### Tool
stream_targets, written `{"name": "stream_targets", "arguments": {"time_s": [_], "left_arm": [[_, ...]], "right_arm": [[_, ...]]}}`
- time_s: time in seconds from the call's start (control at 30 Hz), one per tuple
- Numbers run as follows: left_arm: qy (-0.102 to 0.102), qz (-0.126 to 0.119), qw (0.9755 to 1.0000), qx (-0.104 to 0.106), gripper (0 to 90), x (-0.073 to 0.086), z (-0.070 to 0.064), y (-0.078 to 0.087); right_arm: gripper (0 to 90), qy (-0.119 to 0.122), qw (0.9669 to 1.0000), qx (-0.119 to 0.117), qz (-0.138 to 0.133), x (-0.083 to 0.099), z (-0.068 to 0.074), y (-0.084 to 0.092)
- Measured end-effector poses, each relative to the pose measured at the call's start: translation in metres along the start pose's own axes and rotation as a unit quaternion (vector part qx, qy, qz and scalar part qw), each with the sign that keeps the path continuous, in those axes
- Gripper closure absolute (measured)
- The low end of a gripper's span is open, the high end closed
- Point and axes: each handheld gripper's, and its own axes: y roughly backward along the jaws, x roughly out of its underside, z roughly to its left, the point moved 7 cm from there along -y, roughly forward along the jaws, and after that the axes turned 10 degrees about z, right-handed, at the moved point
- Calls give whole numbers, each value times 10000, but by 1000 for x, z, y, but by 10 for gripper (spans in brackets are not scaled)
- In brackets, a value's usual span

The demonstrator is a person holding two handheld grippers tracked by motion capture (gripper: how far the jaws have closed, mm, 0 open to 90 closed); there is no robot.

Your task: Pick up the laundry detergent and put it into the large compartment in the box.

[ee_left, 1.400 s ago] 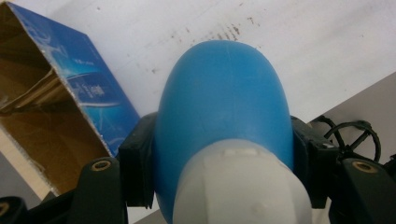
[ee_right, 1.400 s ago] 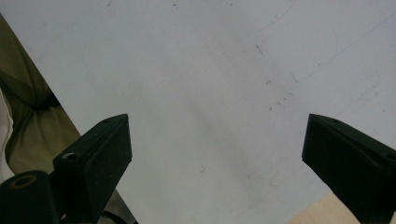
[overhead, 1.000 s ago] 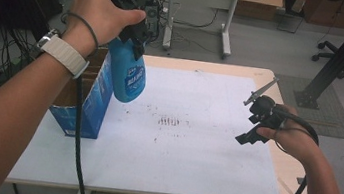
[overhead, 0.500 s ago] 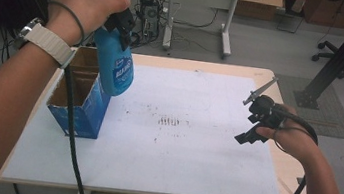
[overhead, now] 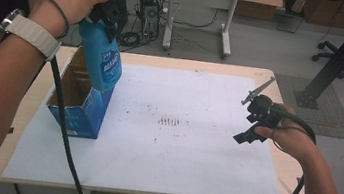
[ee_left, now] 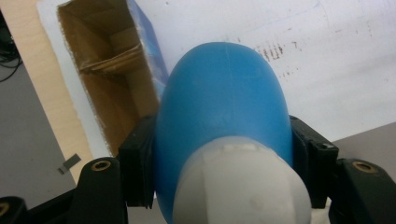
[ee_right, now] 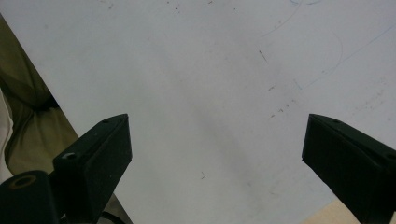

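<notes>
We've got the blue bottle (overhead: pixel 103 60) clamped in the left tongs (ee_left: pixel 219 154), pads on both sides of its body, hanging just above the open cardboard box (overhead: pixel 79 100) at the worktop's (overhead: pixel 190 170) left edge. Pickup looks done; lowering it into the box and letting go are left. Right tongs (overhead: pixel 254 119) are spread wide, empty, idle over the white sheet (ee_right: pixel 210 70).

The right claw (ee_right: pixel 215 154) gapes wide above the white sheet (ee_right: pixel 210 70).
</notes>
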Motion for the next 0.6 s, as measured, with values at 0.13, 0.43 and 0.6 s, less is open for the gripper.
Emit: {"name": "stream_targets", "arguments": {"time_s": [0.13, 0.43, 0.6], "left_arm": [[125, 3, 9999, 8, 374, 2, 9, 2], [408, -24, 9991, -65, 374, 5, 28, 2], [511, -49, 9986, -84, 373, 7, 39, 2]], "right_arm": [[85, 9, 10000, -2, 11, -1, 0, 0], [85, 21, 10000, -9, 8, -3, 0, 0], [85, 27, 10000, -10, 1, -4, 0, -1]]}}
